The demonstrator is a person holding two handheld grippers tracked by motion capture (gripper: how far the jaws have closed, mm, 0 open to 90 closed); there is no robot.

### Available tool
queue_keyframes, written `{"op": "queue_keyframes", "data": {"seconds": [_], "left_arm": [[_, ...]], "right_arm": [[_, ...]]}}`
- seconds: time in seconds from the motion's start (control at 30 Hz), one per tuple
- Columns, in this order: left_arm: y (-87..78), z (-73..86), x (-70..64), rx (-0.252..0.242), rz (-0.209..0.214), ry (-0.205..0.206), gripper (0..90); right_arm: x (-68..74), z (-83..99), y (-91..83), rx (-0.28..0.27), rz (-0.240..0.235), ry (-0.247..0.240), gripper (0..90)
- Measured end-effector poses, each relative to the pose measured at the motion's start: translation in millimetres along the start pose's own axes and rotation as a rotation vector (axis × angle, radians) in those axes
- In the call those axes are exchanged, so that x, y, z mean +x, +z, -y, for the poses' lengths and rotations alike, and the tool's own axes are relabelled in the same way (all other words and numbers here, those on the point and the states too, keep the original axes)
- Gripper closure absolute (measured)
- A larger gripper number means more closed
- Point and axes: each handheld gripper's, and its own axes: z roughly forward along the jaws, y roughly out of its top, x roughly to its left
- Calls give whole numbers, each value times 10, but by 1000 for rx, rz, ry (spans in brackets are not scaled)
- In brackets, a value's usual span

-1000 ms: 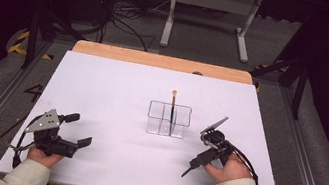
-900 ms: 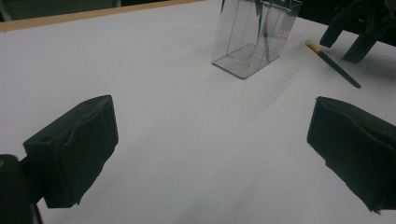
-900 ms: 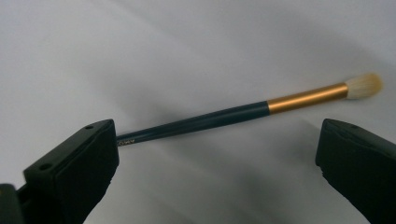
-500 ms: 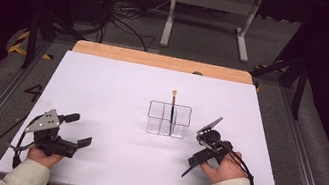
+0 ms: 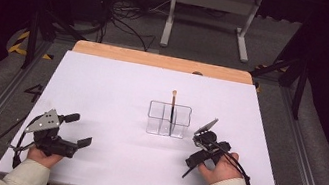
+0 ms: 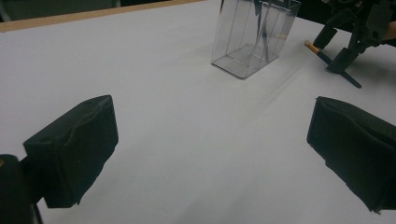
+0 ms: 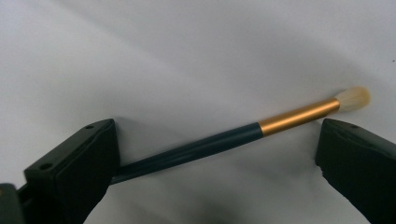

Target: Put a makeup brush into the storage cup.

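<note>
The right gripper (image 7: 215, 154) sits wide open over a dark brush with a gold band (image 7: 233, 137), near the white table's (image 5: 102, 87) front edge. Next it should squeeze the brush and lift it to the clear plastic box (image 5: 168, 119). The left gripper (image 5: 76, 131) rests wide open, holding nothing.

A slim makeup brush (image 7: 224, 137) with a dark blue-black handle, a gold metal ferrule and a pale cream bristle tip lies flat on the white table sheet — slantwise, just beside a clear, square plastic organiser box (image 5: 168, 119) with dividers. In the box, a second dark-handled brush (image 5: 172, 105) stands upright — apparently bristles up.
</note>
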Motion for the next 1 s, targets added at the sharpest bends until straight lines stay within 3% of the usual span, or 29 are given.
{"op": "queue_keyframes", "data": {"seconds": [0.4,0.53,0.67,0.83,1.0], "left_arm": [[-2,0,-1,2,0,1,25],[-2,0,-2,3,0,1,25],[-3,1,-3,1,-2,0,25],[-2,0,-2,4,0,2,25],[0,0,-4,4,3,0,26]], "right_arm": [[8,25,-39,13,-20,3,119],[18,40,-83,19,-22,-7,241],[1,61,-136,41,-27,-28,451],[-32,79,-163,59,-33,-38,638],[-22,85,-167,62,-29,-61,744]]}}
